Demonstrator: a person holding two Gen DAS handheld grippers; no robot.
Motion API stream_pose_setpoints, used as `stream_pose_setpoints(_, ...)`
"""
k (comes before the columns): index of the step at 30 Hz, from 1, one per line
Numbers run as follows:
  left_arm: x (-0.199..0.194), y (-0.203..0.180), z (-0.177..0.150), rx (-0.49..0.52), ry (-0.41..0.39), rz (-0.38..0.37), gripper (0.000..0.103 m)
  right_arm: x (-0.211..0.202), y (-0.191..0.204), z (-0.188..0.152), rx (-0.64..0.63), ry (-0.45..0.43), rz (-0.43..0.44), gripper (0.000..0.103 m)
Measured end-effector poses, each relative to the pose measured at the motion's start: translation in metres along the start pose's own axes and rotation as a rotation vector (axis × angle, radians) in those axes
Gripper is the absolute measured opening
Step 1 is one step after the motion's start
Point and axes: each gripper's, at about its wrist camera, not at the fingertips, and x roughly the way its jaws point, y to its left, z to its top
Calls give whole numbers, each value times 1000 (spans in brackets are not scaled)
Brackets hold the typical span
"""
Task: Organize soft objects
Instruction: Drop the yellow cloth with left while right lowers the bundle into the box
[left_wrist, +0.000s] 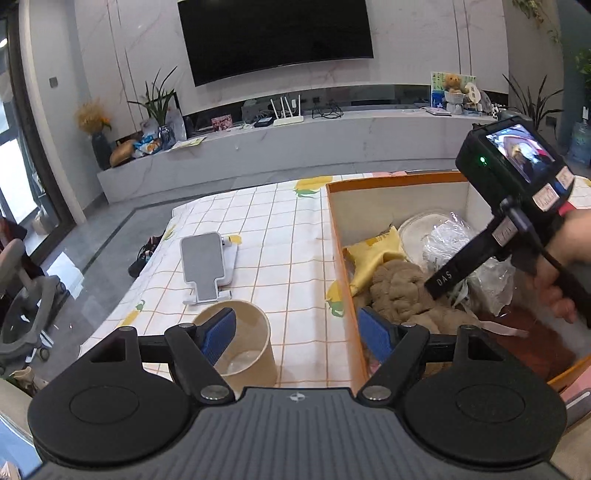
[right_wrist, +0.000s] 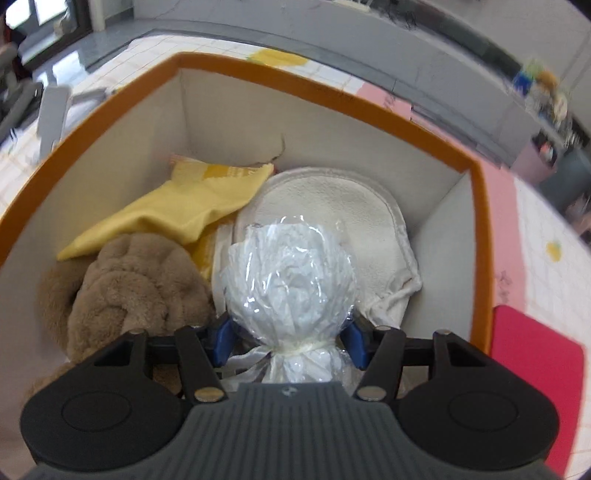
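Observation:
An orange-rimmed box (left_wrist: 391, 181) (right_wrist: 332, 96) stands on the checked tablecloth. In it lie a yellow cloth (right_wrist: 177, 210) (left_wrist: 373, 254), a brown plush toy (right_wrist: 136, 284) (left_wrist: 399, 288) and a cream mitt-like pad (right_wrist: 351, 218). My right gripper (right_wrist: 288, 341) is inside the box with its wide blue pads (right_wrist: 221, 341) on both sides of a white plastic-wrapped bundle (right_wrist: 291, 277) (left_wrist: 447, 240), just above its tied neck. My left gripper (left_wrist: 297, 332) is open and empty, one finger over a paper cup (left_wrist: 243, 343), the other over the box's left wall.
A grey and white phone stand (left_wrist: 208, 266) lies on the tablecloth (left_wrist: 280, 240) left of the box. A red pad (right_wrist: 532, 373) and a pink sheet (right_wrist: 498, 192) lie right of the box. Beyond the table are grey floor, a TV ledge and an office chair (left_wrist: 22, 306).

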Motion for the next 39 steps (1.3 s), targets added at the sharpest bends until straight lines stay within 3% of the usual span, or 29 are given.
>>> stream_pose_setpoints(6, -12, 2, 3, -4, -30, -2, 89, -26, 5, -3, -104, -6, 30, 68)
stream_pose_setpoints(7, -14, 4, 4, -9, -36, -3, 89, -37, 8, -5, -138, -35, 18, 90)
stream_pose_setpoints(8, -17, 5, 5, -16, -43, -7, 89, -49, 10, -8, -172, -72, -14, 99)
stream_pose_setpoints(10, -20, 8, 7, -37, -50, -17, 89, -71, 11, -15, -227, -148, -58, 100)
stream_pose_setpoints(13, -21, 11, 10, -63, -50, -26, 89, -91, 4, -17, -238, -156, -40, 100)
stream_pose_setpoints(15, -22, 13, 10, -68, -50, -26, 89, -102, -1, -19, -247, -186, -5, 84)
stream_pose_setpoints(17, -21, 13, 8, -64, -52, -20, 89, -105, -6, -17, -255, -209, 74, 0)
stream_pose_setpoints(20, -16, 13, 6, -63, -37, -7, 89, -88, -11, -6, -200, -120, 111, 0)
stream_pose_setpoints(24, -16, 15, 5, -69, -35, -24, 88, -58, -3, -3, -204, -41, 99, 0)
stream_pose_setpoints(30, -3, 18, 3, -96, 23, -42, 88, -31, 13, 0, -257, -8, 105, 0)
stream_pose_setpoints(34, 0, 27, 1, -156, 60, -83, 88, -21, 15, 2, -239, 18, 147, 0)
stream_pose_setpoints(39, -4, 33, 2, -186, 56, -70, 88, -13, 13, -6, -159, 7, 212, 0)
